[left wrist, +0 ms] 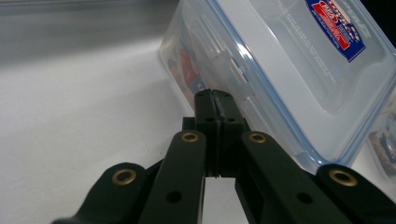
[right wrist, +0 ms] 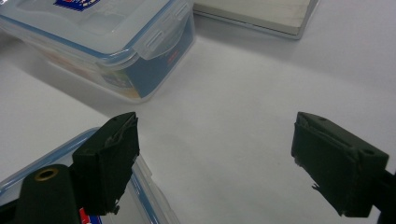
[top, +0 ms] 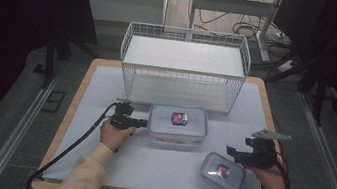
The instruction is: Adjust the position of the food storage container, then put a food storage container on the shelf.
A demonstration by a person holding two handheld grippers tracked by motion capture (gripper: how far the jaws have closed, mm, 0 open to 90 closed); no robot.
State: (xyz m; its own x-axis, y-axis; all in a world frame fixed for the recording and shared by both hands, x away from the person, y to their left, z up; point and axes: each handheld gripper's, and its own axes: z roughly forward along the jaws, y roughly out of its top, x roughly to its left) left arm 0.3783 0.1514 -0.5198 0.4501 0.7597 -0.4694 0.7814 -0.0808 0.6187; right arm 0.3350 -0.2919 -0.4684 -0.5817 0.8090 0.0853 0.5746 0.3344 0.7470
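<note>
Left gripper view: left gripper jaws pressed together, tips against big container; right gripper wide, w/ nothing between.

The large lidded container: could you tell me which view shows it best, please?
The high view: the large lidded container shows whole, in front of the wire basket. The left gripper view has one side and part of its lid close up; the right gripper view catches a corner with a latch.
</note>
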